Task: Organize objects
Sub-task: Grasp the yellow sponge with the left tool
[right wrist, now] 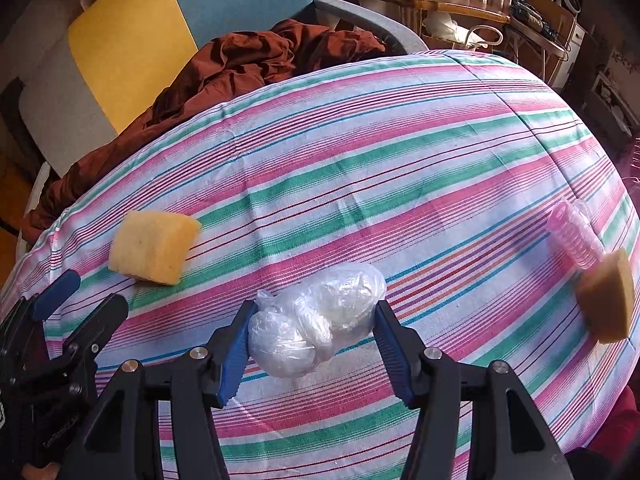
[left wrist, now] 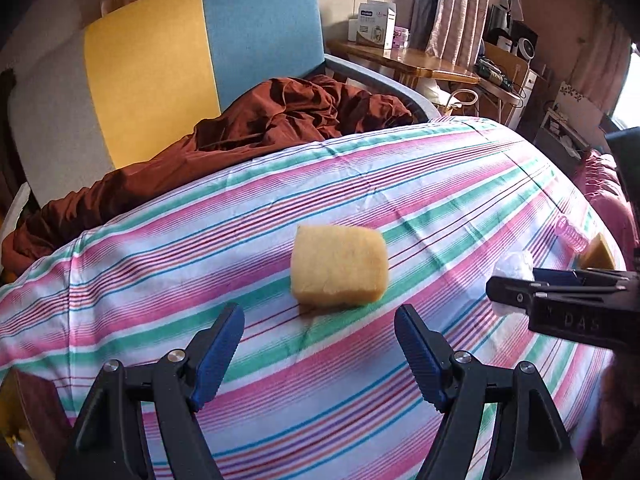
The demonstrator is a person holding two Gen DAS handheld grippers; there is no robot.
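A yellow sponge [left wrist: 339, 265] lies on the striped bedcover [left wrist: 420, 176], just ahead of my left gripper [left wrist: 320, 324], which is open and empty. The sponge also shows in the right wrist view [right wrist: 154, 246] at the left. My right gripper [right wrist: 314, 320] has its blue pads against both sides of a crumpled clear plastic bag [right wrist: 316, 320] resting on the cover. A second yellow sponge [right wrist: 610, 300] and a pink ribbed plastic piece [right wrist: 576, 236] lie at the right edge. The right gripper shows in the left wrist view [left wrist: 560, 296] at the right.
A rumpled brown blanket [left wrist: 280, 120] lies behind the striped cover against a grey, yellow and blue headboard [left wrist: 200, 60]. A wooden table [left wrist: 404, 58] with boxes and cluttered shelves stand at the back right. The bedcover drops away at its right edge [right wrist: 624, 208].
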